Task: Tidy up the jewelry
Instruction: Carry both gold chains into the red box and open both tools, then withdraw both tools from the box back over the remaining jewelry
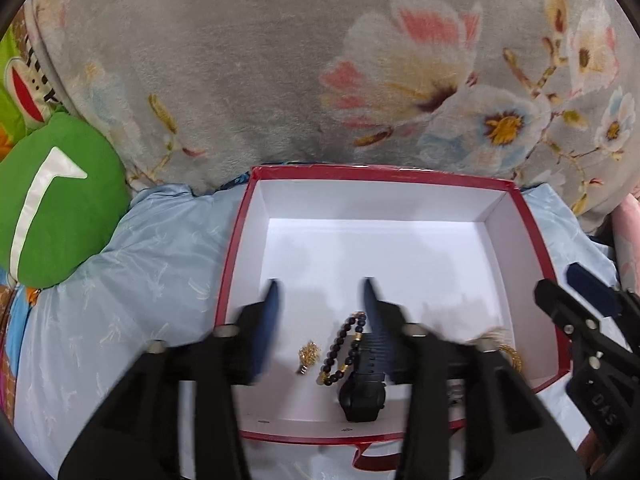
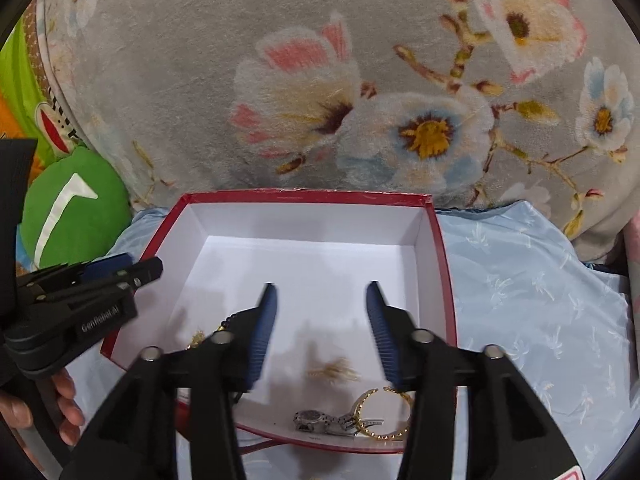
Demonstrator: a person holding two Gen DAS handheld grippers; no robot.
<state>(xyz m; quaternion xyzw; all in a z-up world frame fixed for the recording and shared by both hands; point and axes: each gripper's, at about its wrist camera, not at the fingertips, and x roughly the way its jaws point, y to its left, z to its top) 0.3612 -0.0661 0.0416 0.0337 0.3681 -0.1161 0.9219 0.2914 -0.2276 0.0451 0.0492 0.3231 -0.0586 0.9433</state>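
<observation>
A red box [image 1: 384,174] with a white inside sits on the bedcover. In the left wrist view its near end holds a black watch [image 1: 362,388], a dark bead bracelet [image 1: 344,350] and a small gold piece [image 1: 309,354]. My left gripper [image 1: 321,282] hangs open over them with nothing between its fingers. The right wrist view shows the box [image 2: 304,196] with a silver watch [image 2: 320,420], a gold bangle [image 2: 384,412] and a blurred gold chain [image 2: 334,372]. My right gripper [image 2: 321,285] stands open above these, empty.
A grey floral blanket [image 1: 280,60] rises behind the box. A green cushion [image 1: 56,200] lies at the left on the light blue bedcover [image 1: 120,300]. A hand [image 2: 64,404] holds the left gripper [image 2: 132,268] at the box's left rim.
</observation>
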